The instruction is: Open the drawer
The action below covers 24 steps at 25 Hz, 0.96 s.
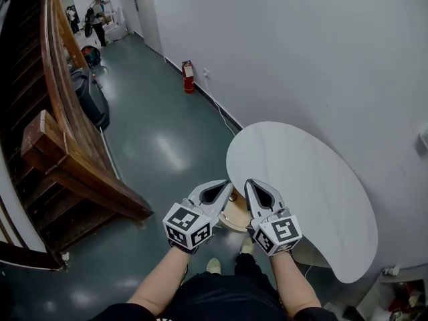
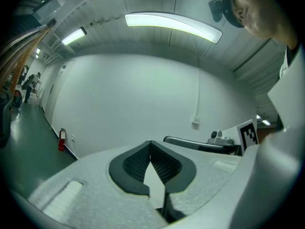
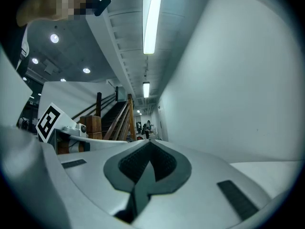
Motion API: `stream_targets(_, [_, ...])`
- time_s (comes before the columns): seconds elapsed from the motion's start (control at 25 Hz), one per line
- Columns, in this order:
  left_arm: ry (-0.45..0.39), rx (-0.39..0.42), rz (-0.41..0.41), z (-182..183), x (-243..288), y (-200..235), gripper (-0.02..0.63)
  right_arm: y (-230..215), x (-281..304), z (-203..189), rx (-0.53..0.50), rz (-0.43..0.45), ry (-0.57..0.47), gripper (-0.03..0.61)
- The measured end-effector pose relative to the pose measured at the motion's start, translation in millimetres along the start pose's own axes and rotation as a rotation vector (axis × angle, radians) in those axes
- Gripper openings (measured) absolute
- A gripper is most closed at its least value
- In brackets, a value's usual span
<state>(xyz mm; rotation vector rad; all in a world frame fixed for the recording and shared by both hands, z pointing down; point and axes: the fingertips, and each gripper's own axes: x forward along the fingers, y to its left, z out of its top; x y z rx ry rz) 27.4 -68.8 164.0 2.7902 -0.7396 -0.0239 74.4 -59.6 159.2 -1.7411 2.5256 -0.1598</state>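
No drawer shows in any view. In the head view both grippers are held side by side, level, at the near left edge of a white kidney-shaped table top. My left gripper is shut, its tips meeting with nothing between them. My right gripper is shut and empty too. A light wooden piece shows below the table edge between them. The left gripper view looks past its closed tips at a bare white wall. The right gripper view looks past its closed tips down the corridor.
A wooden staircase runs along the left. A red fire extinguisher stands against the white wall, with a cable along the skirting. A black bin sits by the stairs. People stand at the corridor's far end.
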Motion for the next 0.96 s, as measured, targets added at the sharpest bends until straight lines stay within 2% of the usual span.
stream_targets(0.44, [-0.004, 0.055, 0.007, 14, 8, -7, 0.011, -1, 2, 13, -0.019, -0.003, -0.019, 0.014])
stream_targets(0.96, [0.011, 0.066, 0.015, 8, 8, -16, 0.011, 0, -6, 8, -0.011, -0.012, -0.004, 0.014])
